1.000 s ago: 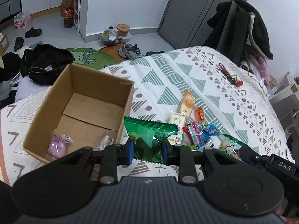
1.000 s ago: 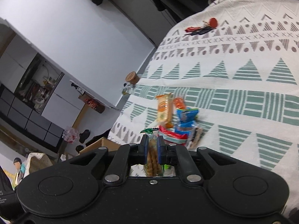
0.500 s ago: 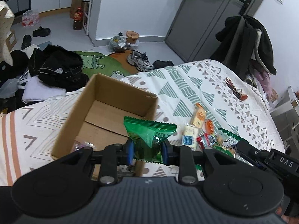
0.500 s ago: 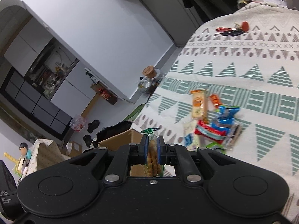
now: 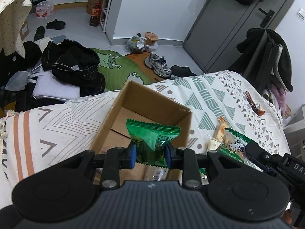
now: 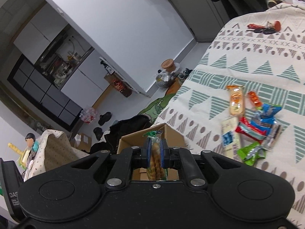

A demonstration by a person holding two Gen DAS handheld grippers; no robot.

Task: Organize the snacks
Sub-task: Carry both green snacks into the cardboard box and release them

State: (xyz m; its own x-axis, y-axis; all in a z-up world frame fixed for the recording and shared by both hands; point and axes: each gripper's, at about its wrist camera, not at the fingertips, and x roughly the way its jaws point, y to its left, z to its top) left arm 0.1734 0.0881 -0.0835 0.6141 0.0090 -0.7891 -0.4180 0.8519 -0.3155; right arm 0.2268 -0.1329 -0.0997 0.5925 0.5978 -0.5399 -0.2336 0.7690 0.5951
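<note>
There the left gripper (image 5: 150,153) clamped a green packet (image 5: 152,139) right over the cardboard box (image 5: 152,103), poised for a drop. The right gripper (image 6: 154,155) pinched a biscuit pack (image 6: 156,157) near the box, while loose snacks (image 6: 253,122) waited on the bed (image 6: 247,72).

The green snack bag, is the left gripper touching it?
Touching. The left wrist view shows the left gripper with both blue pads pressed against the green snack bag, above the cardboard box.

one cardboard box (image 5: 150,103), two held snack packets (image 5: 152,139) (image 6: 156,152), one key bunch (image 6: 265,28)
</note>
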